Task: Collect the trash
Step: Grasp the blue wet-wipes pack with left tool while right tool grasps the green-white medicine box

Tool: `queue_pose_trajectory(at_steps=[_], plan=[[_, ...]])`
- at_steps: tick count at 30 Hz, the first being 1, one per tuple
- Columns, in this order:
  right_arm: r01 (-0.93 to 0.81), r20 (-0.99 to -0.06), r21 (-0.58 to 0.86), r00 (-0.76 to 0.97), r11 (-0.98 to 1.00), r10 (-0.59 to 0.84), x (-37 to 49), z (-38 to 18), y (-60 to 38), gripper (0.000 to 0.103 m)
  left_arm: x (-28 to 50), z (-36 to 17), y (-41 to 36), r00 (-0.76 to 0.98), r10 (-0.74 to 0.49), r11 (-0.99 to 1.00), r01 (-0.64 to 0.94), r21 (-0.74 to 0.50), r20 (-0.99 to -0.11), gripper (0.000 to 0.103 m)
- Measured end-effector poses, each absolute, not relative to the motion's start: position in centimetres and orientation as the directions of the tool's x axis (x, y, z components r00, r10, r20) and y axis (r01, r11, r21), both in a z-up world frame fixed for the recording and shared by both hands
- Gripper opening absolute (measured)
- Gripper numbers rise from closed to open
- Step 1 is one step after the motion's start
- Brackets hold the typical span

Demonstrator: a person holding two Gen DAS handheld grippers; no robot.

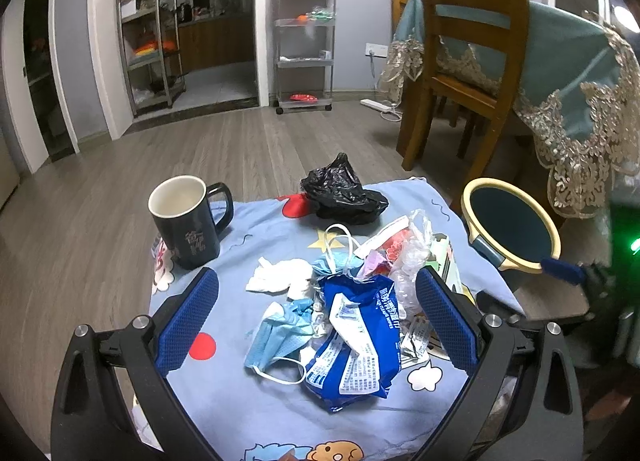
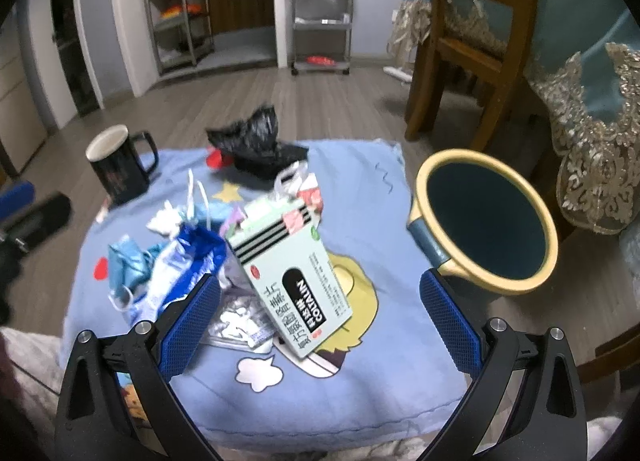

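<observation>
A heap of trash is seen on a small table covered by a blue cartoon cloth [image 1: 248, 245]: a blue wipes packet [image 1: 356, 337], blue face masks [image 1: 280, 333], a white tissue [image 1: 280, 277], a pale green medicine box [image 2: 292, 273] and a black plastic bag [image 1: 340, 193]. A dark mug [image 1: 188, 217] stands apart. A yellow-rimmed bin [image 2: 484, 221] waits just beside the table, its visible interior apparently empty. The left gripper [image 1: 316, 321] and the right gripper [image 2: 320, 321] are both spread wide, nothing grasped. Collection appears not yet begun; every piece seems left to move.
</observation>
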State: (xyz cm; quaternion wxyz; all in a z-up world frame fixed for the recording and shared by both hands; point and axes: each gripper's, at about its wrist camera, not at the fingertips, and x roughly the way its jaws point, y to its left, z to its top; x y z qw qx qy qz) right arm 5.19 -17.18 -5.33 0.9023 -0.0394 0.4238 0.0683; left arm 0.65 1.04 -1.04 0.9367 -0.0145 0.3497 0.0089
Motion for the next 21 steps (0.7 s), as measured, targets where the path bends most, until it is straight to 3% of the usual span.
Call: queue_pose_trajectory(at_steps=[10,15,19,21], plan=[[-0.217,-0.815,-0.081,0.577,0.973,0.061,6.7,-9.0,-14.9,0.099,1.6,-2.5,2.6,0.723,0.054,0.995,-0.097,-0.024,-0.689,0.097],[-0.201,-0.830,-0.051,0.553,0.978,0.070,7.8,-10.1,-15.3,0.099,2.5,-4.3,2.7,0.655,0.076,0.995,-0.103,0.011,-0.752,0.097],[-0.198,-0.833,-0.053,0.549,0.979,0.066,8.3,-10.6,-15.3,0.094,2.5,-5.5,2.0,0.618,0.076,0.997,-0.059,0.050,-0.783,0.097],[-0.204,-0.836,-0.056,0.545,0.977,0.066,8.5,-10.8,-15.1,0.086,2.5,-5.9,1.5,0.611,0.067,0.998,-0.027,0.064,-0.789,0.097]])
